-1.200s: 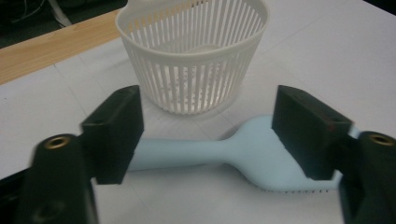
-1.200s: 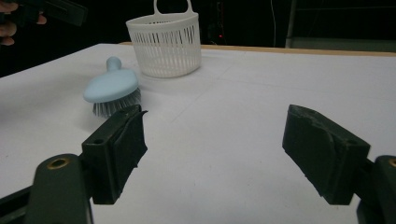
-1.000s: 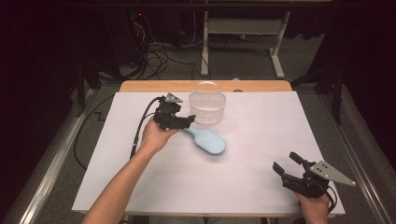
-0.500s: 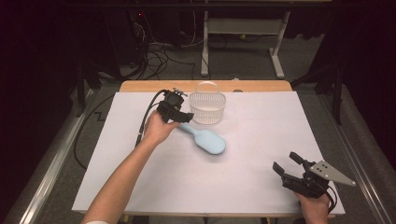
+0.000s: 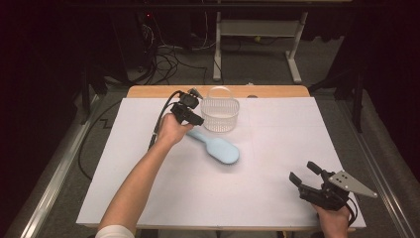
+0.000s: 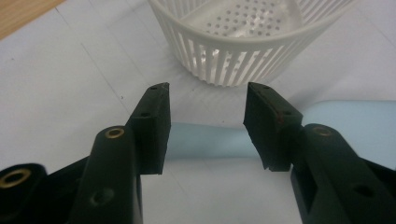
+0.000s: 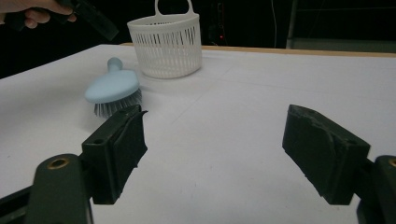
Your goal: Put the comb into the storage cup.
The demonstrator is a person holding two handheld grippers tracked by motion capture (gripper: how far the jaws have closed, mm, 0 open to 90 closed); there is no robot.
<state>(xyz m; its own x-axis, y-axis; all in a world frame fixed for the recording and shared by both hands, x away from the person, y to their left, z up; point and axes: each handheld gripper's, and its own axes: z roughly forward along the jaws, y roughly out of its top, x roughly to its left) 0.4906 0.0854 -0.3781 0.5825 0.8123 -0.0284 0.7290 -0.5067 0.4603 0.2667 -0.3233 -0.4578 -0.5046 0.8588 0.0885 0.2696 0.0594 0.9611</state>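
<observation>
A light blue brush (image 5: pixel 222 149) lies bristles down on the white sheet, its handle (image 6: pixel 205 140) pointing toward a white slatted basket (image 5: pixel 220 115). My left gripper (image 5: pixel 194 120) hangs over the end of the handle, beside the basket's left side. In the left gripper view its jaws (image 6: pixel 208 123) straddle the handle with a gap on each side; they have just been closing, and the pads do not touch the handle. My right gripper (image 5: pixel 304 172) rests near the table's front right, jaws wide apart (image 7: pixel 212 149) with nothing between them, facing the brush (image 7: pixel 114 88) and basket (image 7: pixel 168 44).
A white sheet (image 5: pixel 148 198) covers the table, and a strip of bare wood (image 5: pixel 148 91) shows at the far edge. The left gripper's cable (image 5: pixel 161 116) loops off to the left. Beyond the table are a dark floor, cables and a desk frame.
My left hand has moved away from me toward the basket, bringing its jaws over the brush handle, and the jaws have narrowed. The right gripper, brush and basket have not moved.
</observation>
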